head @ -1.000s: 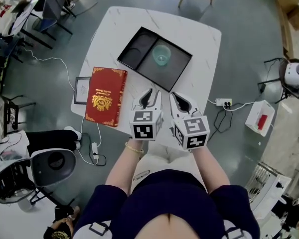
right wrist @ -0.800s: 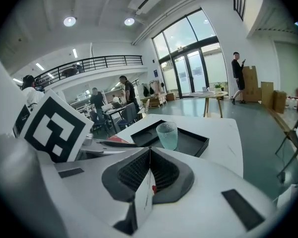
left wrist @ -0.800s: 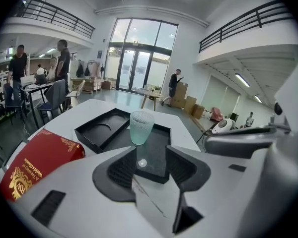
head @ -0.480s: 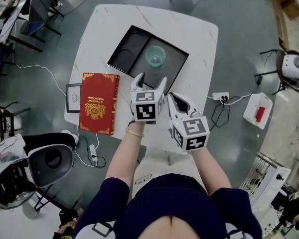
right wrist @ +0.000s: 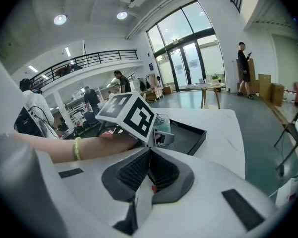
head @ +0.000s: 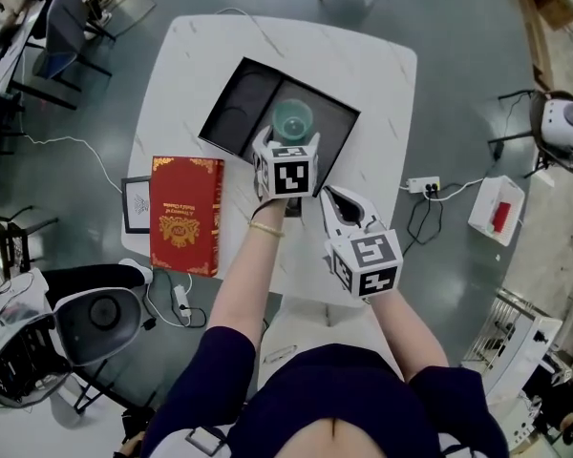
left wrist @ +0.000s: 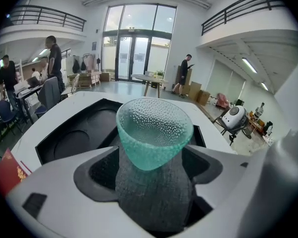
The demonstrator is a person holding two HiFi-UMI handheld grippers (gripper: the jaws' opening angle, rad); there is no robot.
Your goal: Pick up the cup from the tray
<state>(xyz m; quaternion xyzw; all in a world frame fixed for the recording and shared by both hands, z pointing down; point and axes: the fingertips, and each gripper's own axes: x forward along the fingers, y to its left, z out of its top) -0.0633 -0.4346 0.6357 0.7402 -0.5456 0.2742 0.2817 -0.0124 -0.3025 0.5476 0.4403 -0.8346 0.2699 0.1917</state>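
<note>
A teal dimpled glass cup (head: pixel 292 118) stands upright in the right compartment of a black tray (head: pixel 234 103) on the white table (head: pixel 382 84). My left gripper (head: pixel 288 141) is at the tray's near edge, its jaws opening wide on either side of the cup. In the left gripper view the cup (left wrist: pixel 154 133) sits just ahead between the spread jaws of the left gripper (left wrist: pixel 153 158), and the pads do not press on it. My right gripper (head: pixel 336 197) hangs back over the table's near part, shut and empty. Its pads meet in the right gripper view (right wrist: pixel 149 155).
A red book (head: pixel 186 213) lies at the table's left edge, with a small dark frame (head: pixel 134 205) beside it. The tray's left compartment (head: pixel 237 98) holds nothing. Cables and a power strip (head: pixel 422 186) lie on the floor to the right. People stand far off.
My left gripper has moved forward from beside the right one to the tray, and its jaws have spread around the cup. The right gripper has barely moved.
</note>
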